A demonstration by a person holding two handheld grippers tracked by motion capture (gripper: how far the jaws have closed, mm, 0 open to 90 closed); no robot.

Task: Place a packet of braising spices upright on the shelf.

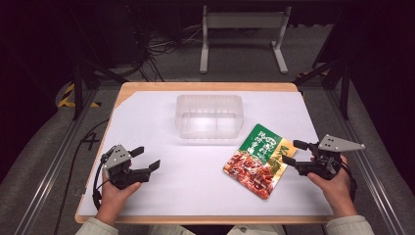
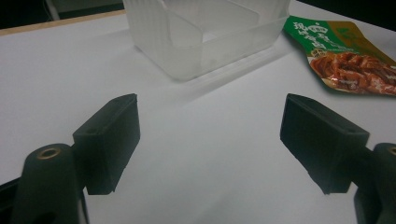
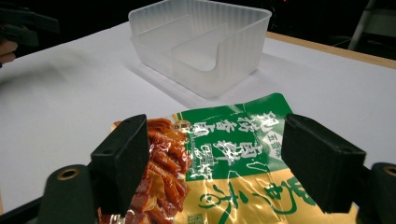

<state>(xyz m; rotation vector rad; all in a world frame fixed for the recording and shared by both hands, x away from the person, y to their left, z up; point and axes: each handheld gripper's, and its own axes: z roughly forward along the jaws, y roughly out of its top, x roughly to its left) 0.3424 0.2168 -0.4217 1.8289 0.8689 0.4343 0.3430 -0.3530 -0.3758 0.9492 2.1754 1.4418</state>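
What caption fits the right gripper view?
Open right gripper poised over a snack packet, clear plastic box behind.

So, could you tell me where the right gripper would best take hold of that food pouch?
Probably at the gold edge of the food pouch nearest the right gripper, coming in low from the right. The pouch lies flat on the white table, so only a thin edge offers itself, and the open jaws already straddle that end in the right gripper view.

Green-gold pouch (image 1: 258, 160), perhaps red-brown food print; translucent tub (image 1: 209, 116).
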